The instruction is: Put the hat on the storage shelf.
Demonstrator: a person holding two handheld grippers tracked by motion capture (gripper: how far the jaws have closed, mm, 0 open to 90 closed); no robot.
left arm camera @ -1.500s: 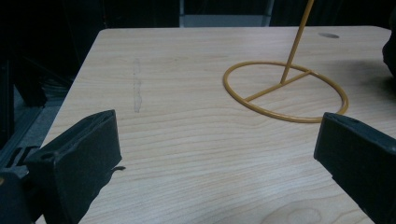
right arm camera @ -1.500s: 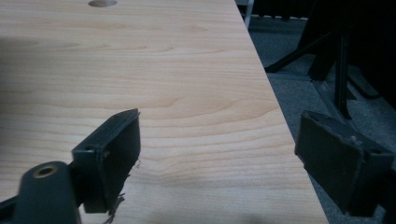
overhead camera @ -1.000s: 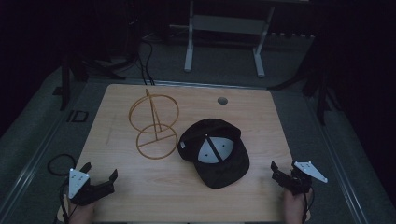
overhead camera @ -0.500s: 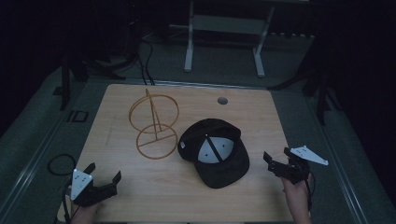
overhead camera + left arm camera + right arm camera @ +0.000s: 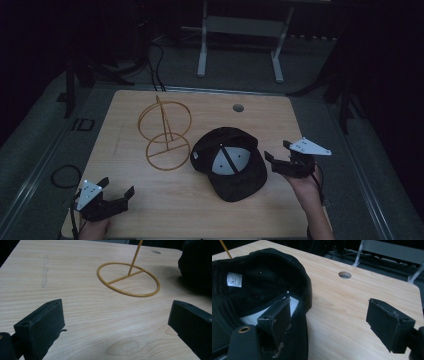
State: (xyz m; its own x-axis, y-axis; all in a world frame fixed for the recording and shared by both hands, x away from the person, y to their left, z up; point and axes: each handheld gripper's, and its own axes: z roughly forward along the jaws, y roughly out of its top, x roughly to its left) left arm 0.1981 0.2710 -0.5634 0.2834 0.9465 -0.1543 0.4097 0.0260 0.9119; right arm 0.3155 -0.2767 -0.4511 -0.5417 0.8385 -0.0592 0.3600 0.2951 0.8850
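A black cap (image 5: pixel 230 162) lies upside down in the middle of the table (image 5: pixel 260 110), brim toward the person, its white lining and label facing up. Just to its left stands a yellow wire stand (image 5: pixel 165 131), likely where the cap is meant to go. The right gripper (image 5: pixel 276 159) hangs just beside the cap's right edge, jaws apart; in the right gripper view one jaw sits over the cap's rim, the other over bare wood, lined up as if to pinch the edge. The left gripper (image 5: pixel 119 196) waits near the front left corner, jaws wide apart and empty, aimed at the stand's base ring
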